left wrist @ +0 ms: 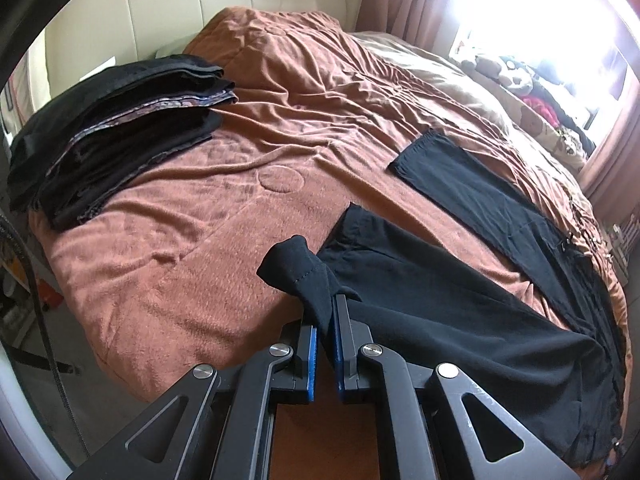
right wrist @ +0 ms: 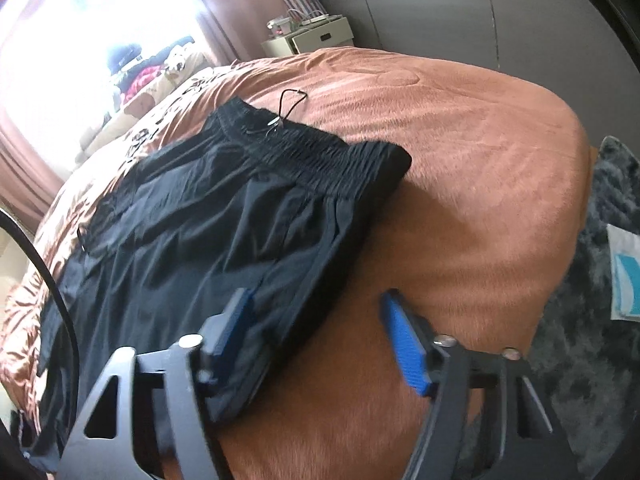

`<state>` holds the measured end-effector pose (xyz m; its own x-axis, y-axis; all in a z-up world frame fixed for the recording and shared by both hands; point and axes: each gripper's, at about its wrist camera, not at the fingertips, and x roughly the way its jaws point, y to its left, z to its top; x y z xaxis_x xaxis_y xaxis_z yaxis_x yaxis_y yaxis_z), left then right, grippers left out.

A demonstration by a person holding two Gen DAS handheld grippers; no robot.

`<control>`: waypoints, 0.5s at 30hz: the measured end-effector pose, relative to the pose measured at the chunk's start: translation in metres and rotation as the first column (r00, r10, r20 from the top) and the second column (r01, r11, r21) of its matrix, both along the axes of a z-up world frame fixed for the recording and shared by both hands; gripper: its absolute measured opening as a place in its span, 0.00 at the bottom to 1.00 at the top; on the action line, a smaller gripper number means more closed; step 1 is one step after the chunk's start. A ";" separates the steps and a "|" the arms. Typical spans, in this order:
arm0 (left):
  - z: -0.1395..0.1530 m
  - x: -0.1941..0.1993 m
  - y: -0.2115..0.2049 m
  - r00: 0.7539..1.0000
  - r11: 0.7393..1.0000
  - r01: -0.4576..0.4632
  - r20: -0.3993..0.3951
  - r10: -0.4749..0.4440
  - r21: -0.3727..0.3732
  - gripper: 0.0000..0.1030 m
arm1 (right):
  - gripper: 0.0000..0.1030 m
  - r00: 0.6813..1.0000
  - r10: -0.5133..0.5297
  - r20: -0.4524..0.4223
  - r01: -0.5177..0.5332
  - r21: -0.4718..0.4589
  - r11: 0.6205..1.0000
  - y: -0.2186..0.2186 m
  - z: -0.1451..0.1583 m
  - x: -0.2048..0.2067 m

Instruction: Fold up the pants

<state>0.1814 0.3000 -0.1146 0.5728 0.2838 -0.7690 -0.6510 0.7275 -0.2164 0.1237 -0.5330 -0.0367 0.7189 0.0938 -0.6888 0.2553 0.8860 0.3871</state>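
Now pants (left wrist: 420,300) in left hand-held gripper (left wrist: 325,320).

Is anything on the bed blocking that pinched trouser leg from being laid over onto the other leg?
Nothing visible does. The left hand-held gripper pinches the black fabric pants; only bare rust-brown bedspread separates the legs. The stack of folded dark clothes lies far aside.

Both wrist views look low across the bed (left wrist: 192,240), sharing perhaps the pants (right wrist: 192,220).

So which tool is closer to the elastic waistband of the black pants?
Right. The right tool hangs open over the hip below the waistband; the left tool pinches a leg cuff.
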 end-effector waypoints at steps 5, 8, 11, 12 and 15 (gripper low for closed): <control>0.001 0.002 0.000 1.000 1.000 0.003 -0.004 -0.003 0.003 0.07 | 0.04 1.000 0.004 0.028 -0.005 0.048 0.999 -0.013 0.003 0.009; 0.004 0.003 -0.001 1.000 1.000 0.010 0.002 -0.010 0.004 0.07 | 0.00 0.998 0.007 0.059 -0.010 0.054 0.998 -0.019 0.011 0.009; 0.010 0.005 -0.001 1.000 1.000 0.015 0.020 -0.015 -0.006 0.07 | 0.00 0.996 0.006 0.094 -0.010 0.046 0.999 -0.020 0.023 0.003; 0.012 0.006 -0.001 1.000 1.000 0.017 0.026 -0.017 -0.007 0.07 | 0.00 0.994 0.004 0.109 -0.009 0.048 0.999 -0.022 0.028 0.001; 0.024 0.011 -0.003 0.998 0.999 0.035 0.049 -0.035 0.000 0.07 | 0.00 0.989 0.007 0.144 -0.016 0.060 0.998 -0.026 0.043 -0.004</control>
<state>0.1926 0.2971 -0.0911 0.6193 0.2619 -0.7402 -0.6138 0.7494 -0.2484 0.1200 -0.5586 0.0058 0.8088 0.1411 -0.5708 0.1828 0.8623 0.4722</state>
